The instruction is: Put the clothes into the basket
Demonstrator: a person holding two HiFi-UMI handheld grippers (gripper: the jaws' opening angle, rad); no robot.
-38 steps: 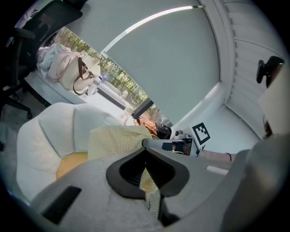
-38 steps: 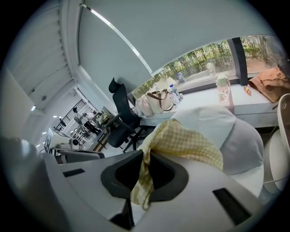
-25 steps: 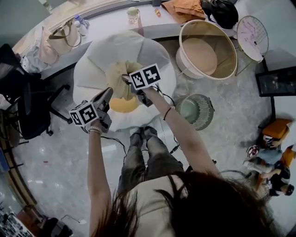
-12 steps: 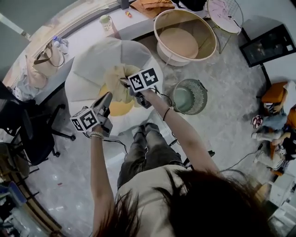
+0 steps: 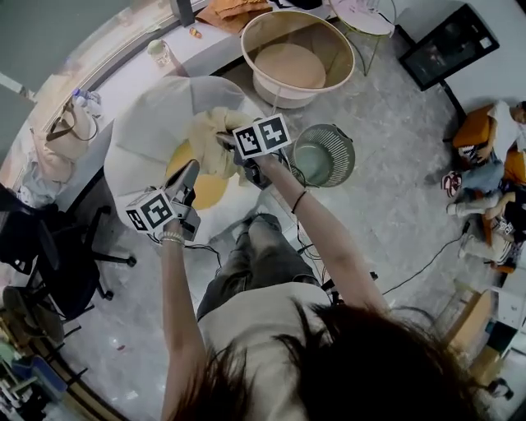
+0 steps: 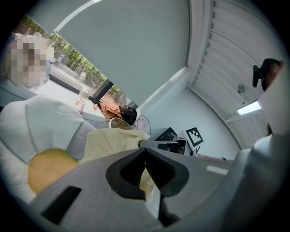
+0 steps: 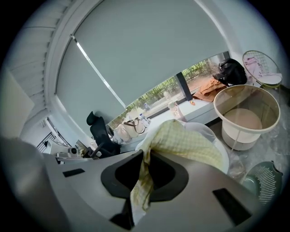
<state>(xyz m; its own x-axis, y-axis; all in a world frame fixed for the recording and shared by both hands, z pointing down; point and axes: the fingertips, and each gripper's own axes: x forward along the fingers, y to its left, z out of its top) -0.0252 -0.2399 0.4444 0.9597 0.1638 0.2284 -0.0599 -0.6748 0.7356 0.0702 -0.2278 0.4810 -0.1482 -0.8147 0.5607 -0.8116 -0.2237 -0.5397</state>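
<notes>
A pale yellow checked cloth (image 5: 212,140) hangs between my two grippers above a white petal-shaped chair (image 5: 148,123). My right gripper (image 5: 228,146) is shut on its upper edge, and the fabric drapes through the jaws in the right gripper view (image 7: 146,154). My left gripper (image 5: 191,171) is shut on a lower part of the cloth (image 6: 113,142), which runs between its jaws (image 6: 145,152). The large round beige basket (image 5: 333,37) stands on the floor beyond the chair, to the right of the cloth (image 7: 181,140), and shows as the basket (image 7: 217,102) in the right gripper view.
A yellow cushion (image 5: 205,191) lies on the chair seat. A small green mesh bin (image 5: 323,154) stands between chair and basket. Orange clothing (image 5: 230,10) and a bag (image 5: 57,140) lie on the window ledge. A black office chair (image 5: 49,263) is left; people sit on the floor at right.
Both grippers, still gripping the cloth, have drifted right relative to the chair and risen a little. The head view has swung, bringing the basket and mesh bin nearer the grippers in the picture.
</notes>
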